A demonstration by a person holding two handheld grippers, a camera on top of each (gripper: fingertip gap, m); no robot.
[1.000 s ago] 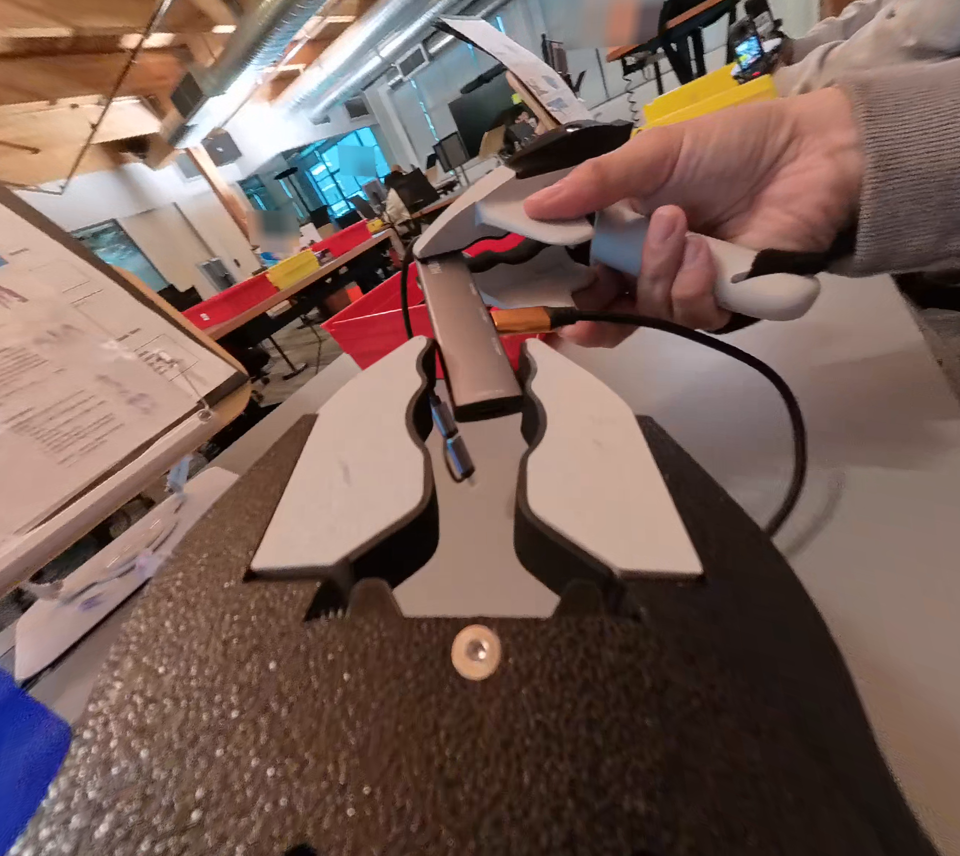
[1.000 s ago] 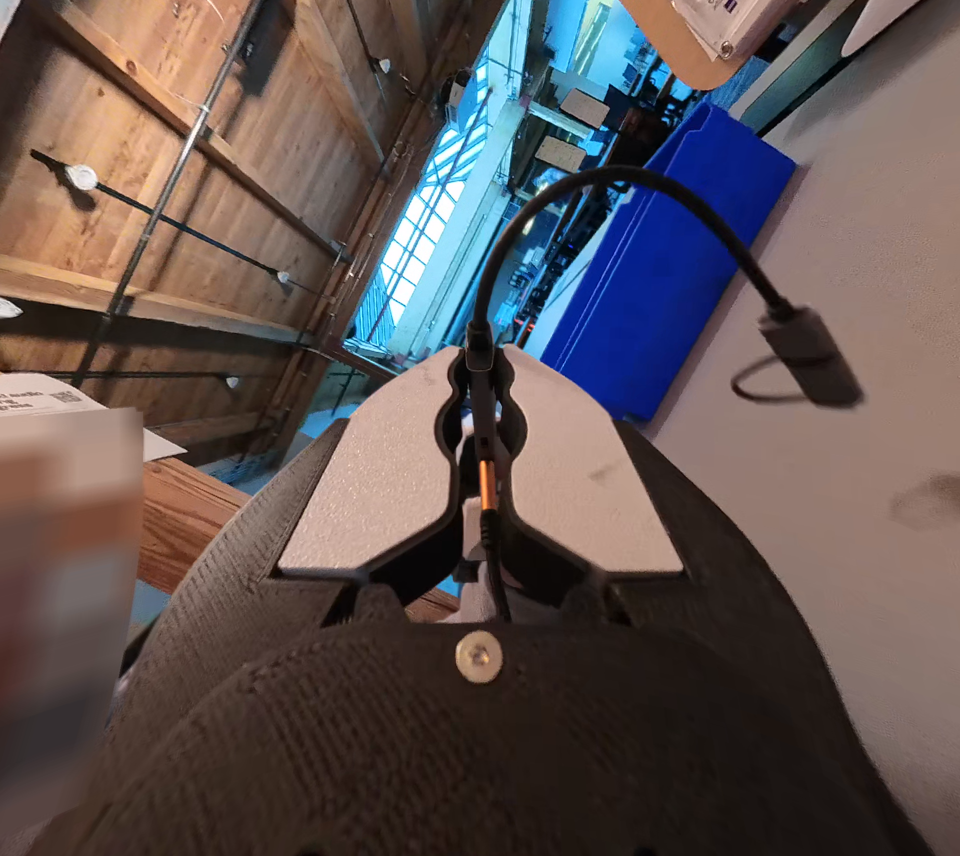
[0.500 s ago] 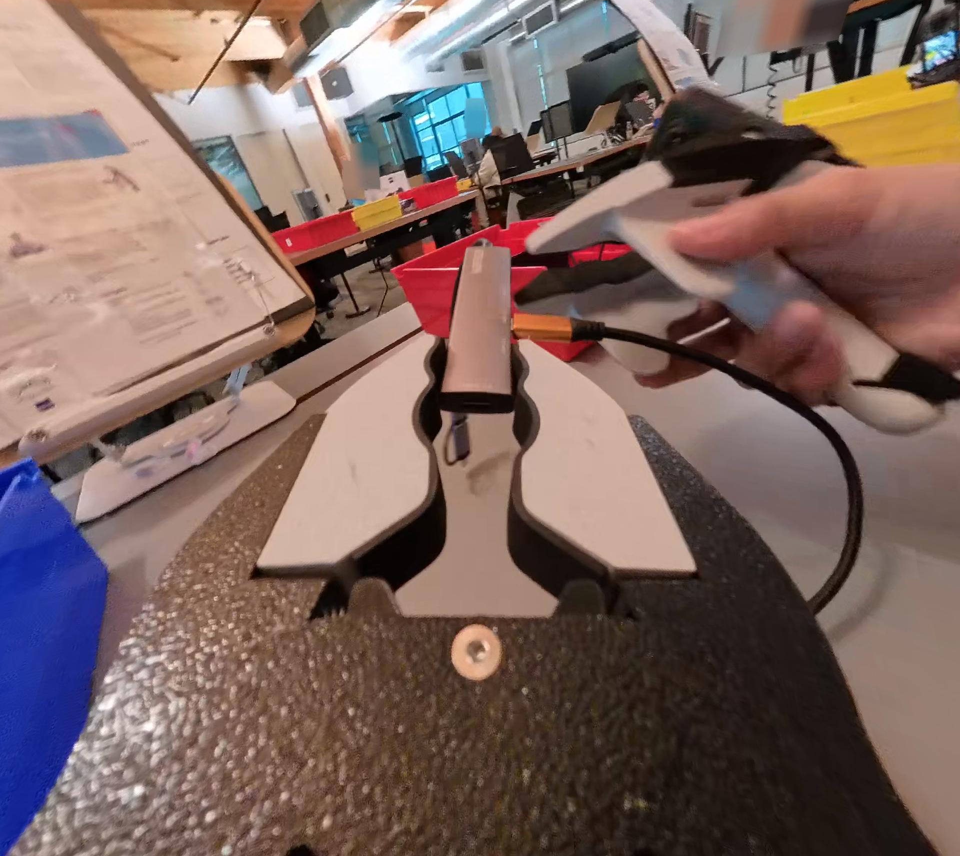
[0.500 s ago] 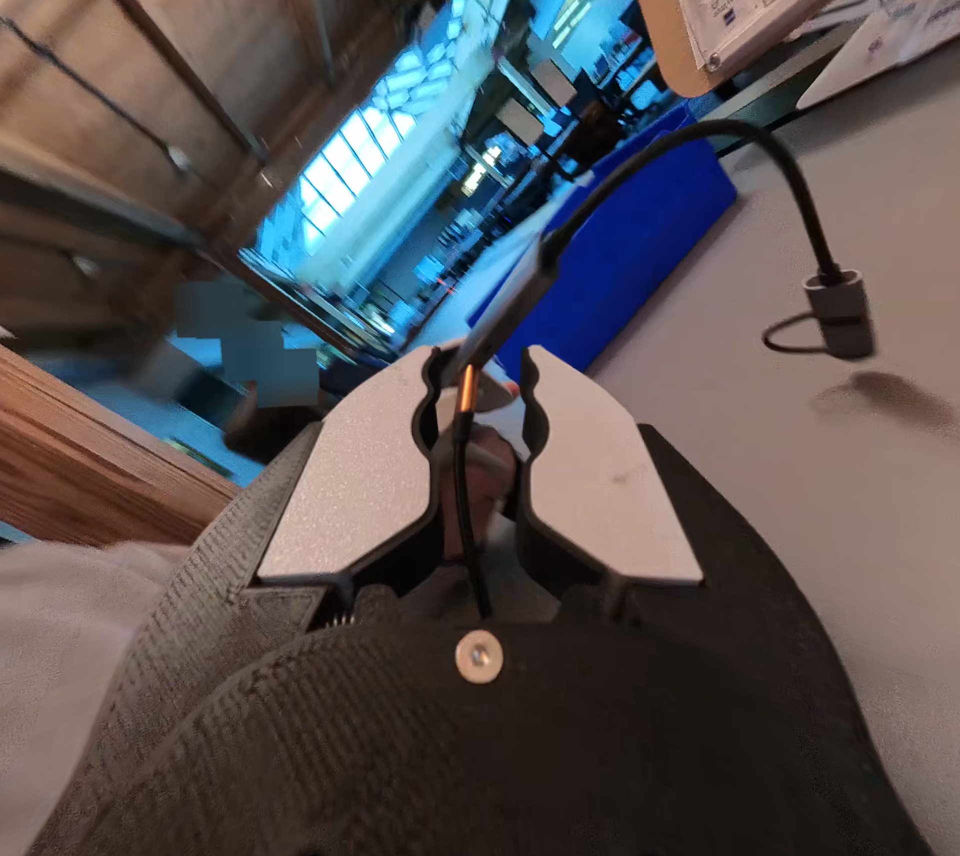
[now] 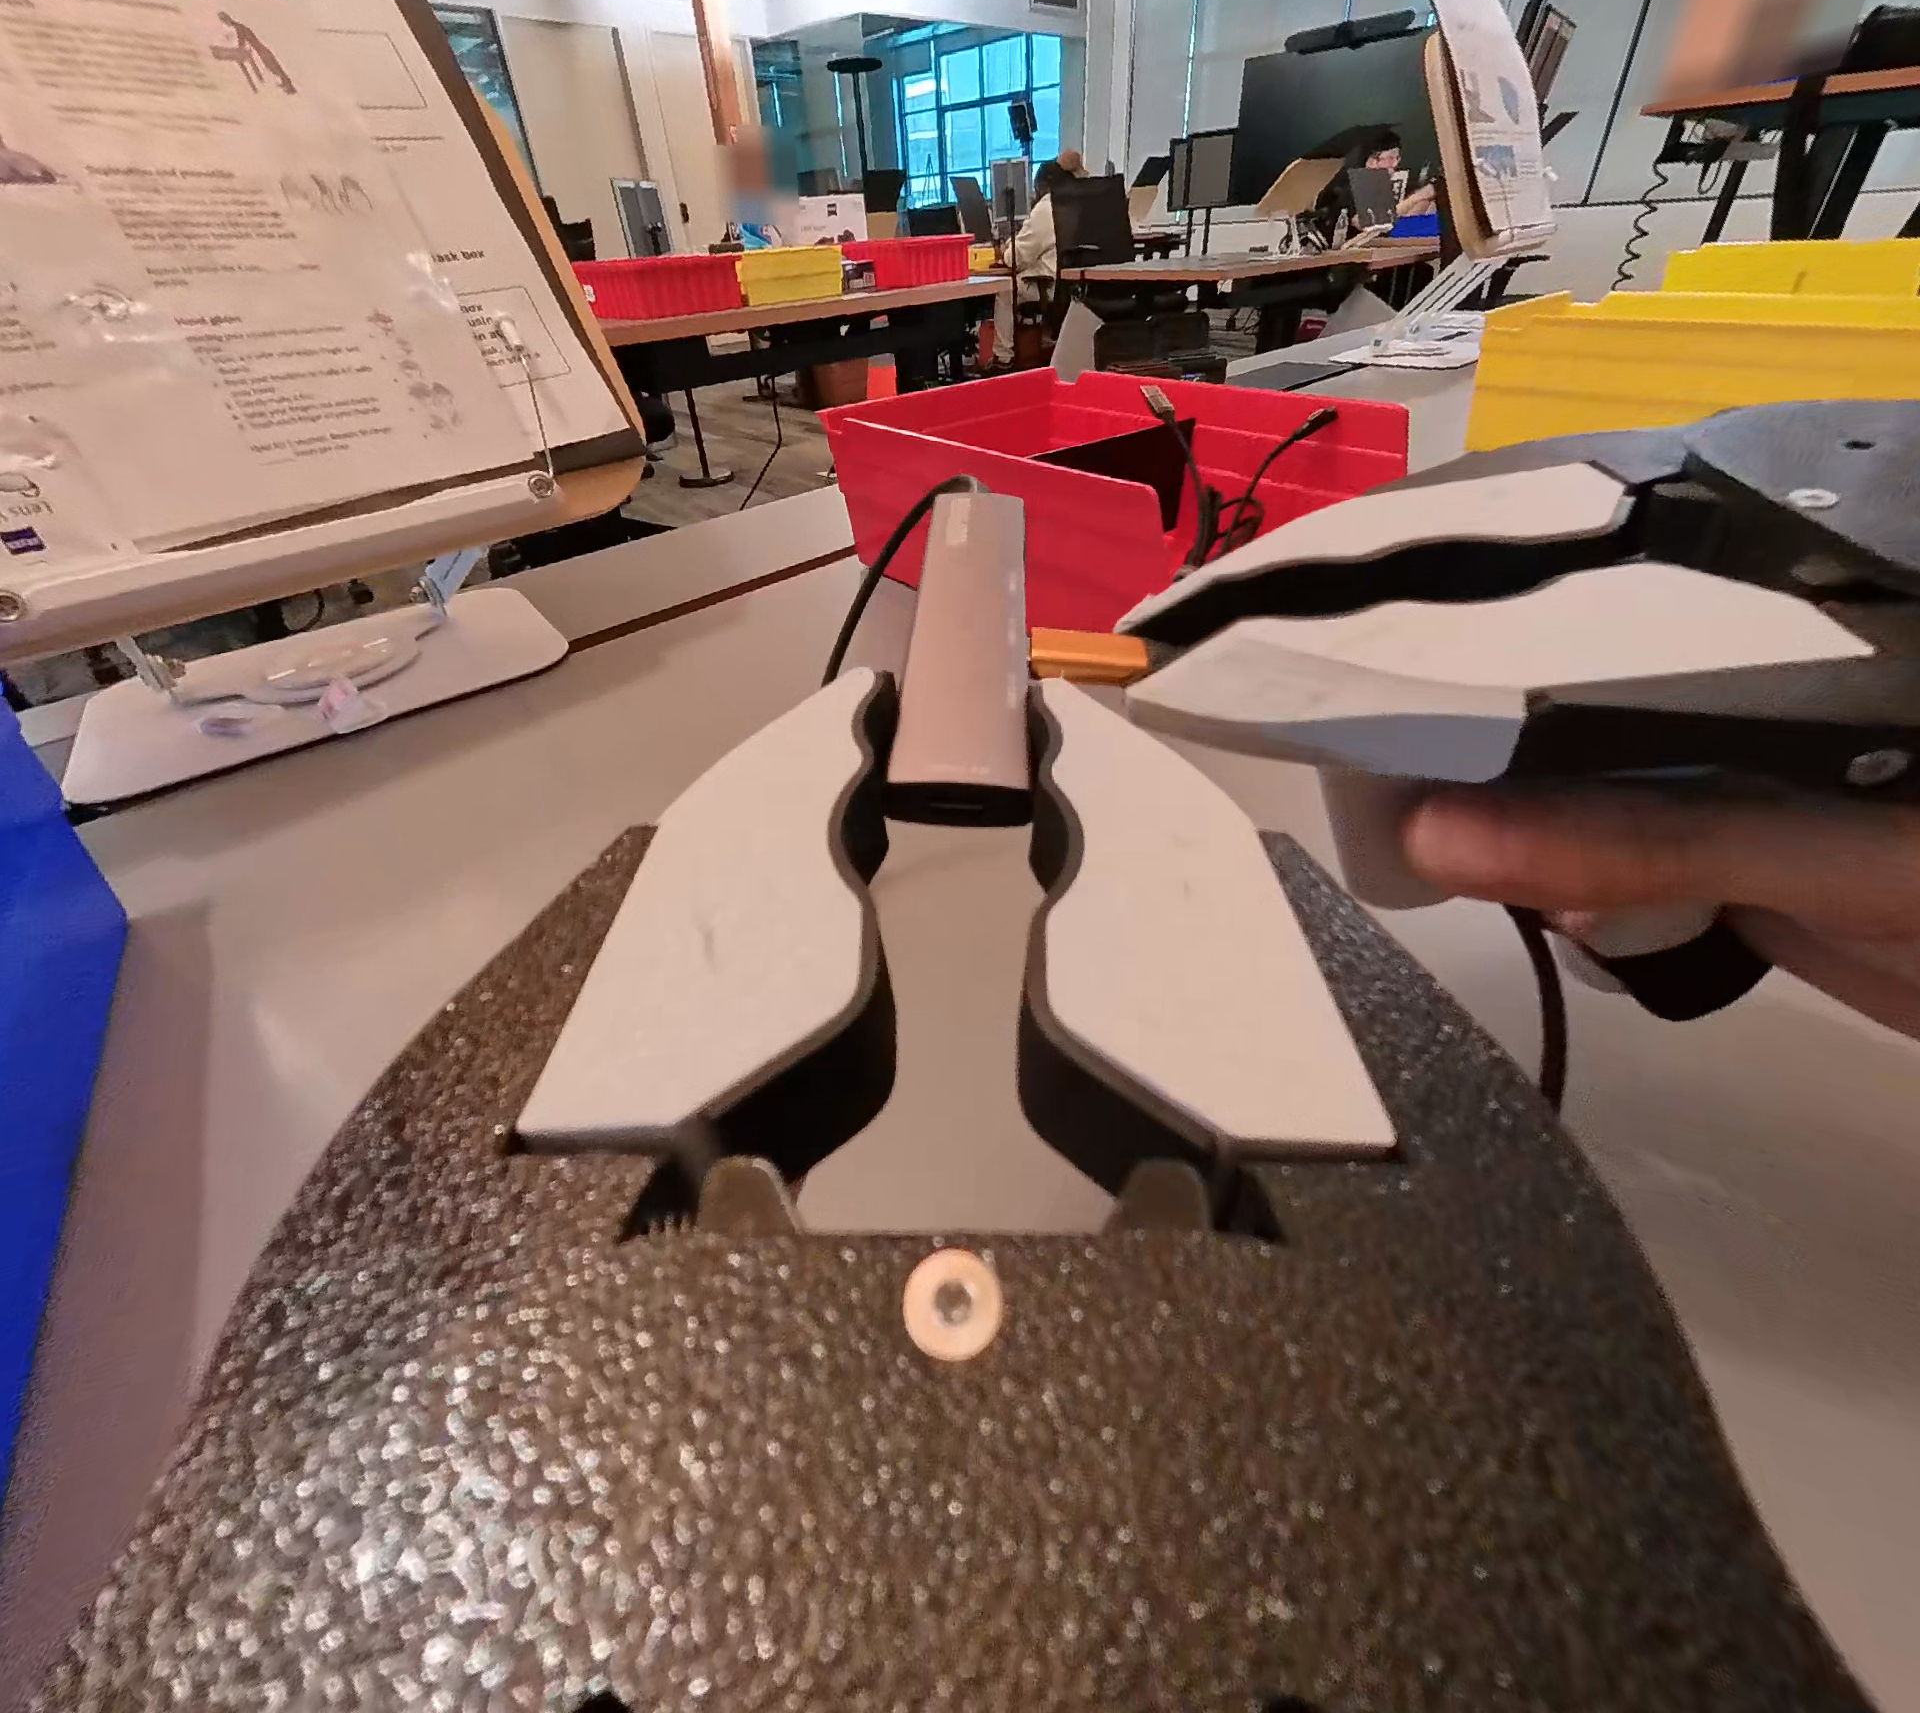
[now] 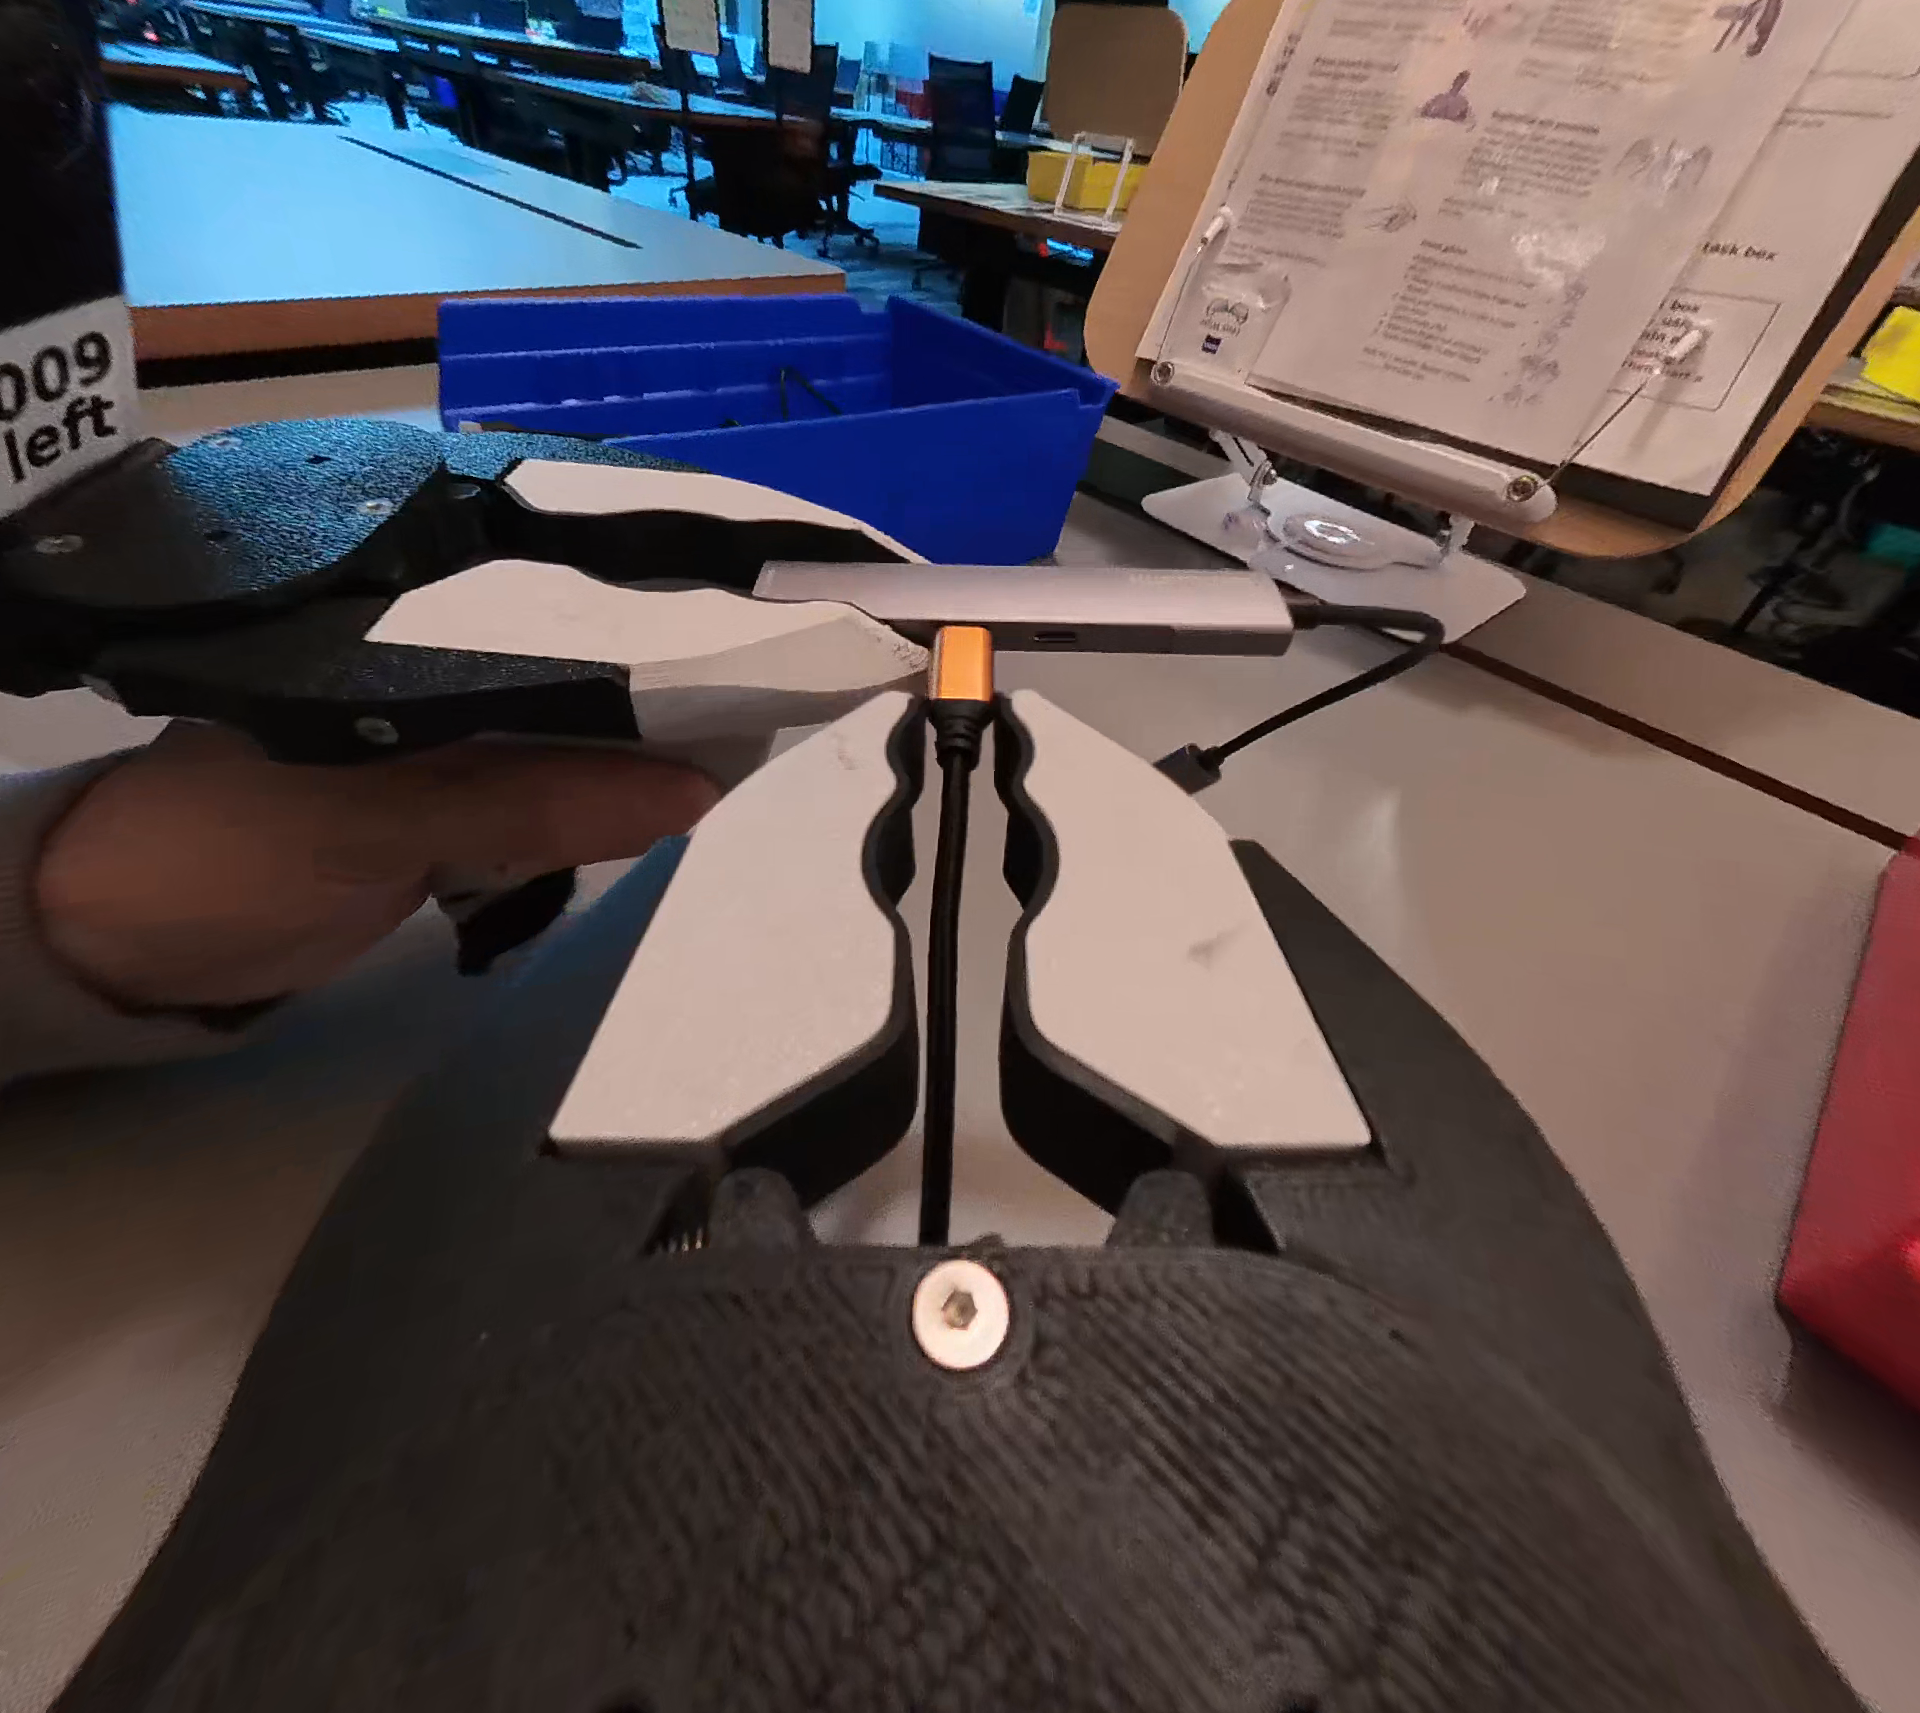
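Grey hub (image 5: 961, 624): slim metal bar, held level above the counter (image 5: 364, 832), long axis running away from our left cam; its near end sits between the jaw tips
L jaws: we see the left gripper (image 5: 956, 697) part-closed, jaws clamped on the hub's two long sides near its near end; the gap behind the hub is empty
R jaws: the right gripper (image 6: 961, 707) is nearly together, pinching the black cable (image 6: 945, 936) just behind the orange plug (image 6: 961, 664); the cable runs back down the slot toward the cam
Plug vs hub: plug points square at the hub's side face & meets it, just beside the L jaw tips; we can't tell if it's seated in a port or only touching
Hub's own lead (image 6: 1351, 687): thin black wire off the far end, drooping to a small connector lying on the counter
Hands: right hand (image 5: 1662, 874) under its gripper, left hand (image 6: 260, 863) likewise, both low over the counter
Around us: blue bin (image 6: 831, 406) behind the L gripper, red bin (image 5: 1091, 468) w/ loose cables beyond the hub, yellow bin (image 5: 1662, 354) farther right, doc stand (image 5: 260, 209) w/ printed sheet on the left side of the counter
Room: long rows of desks, monitors & seated people well behind
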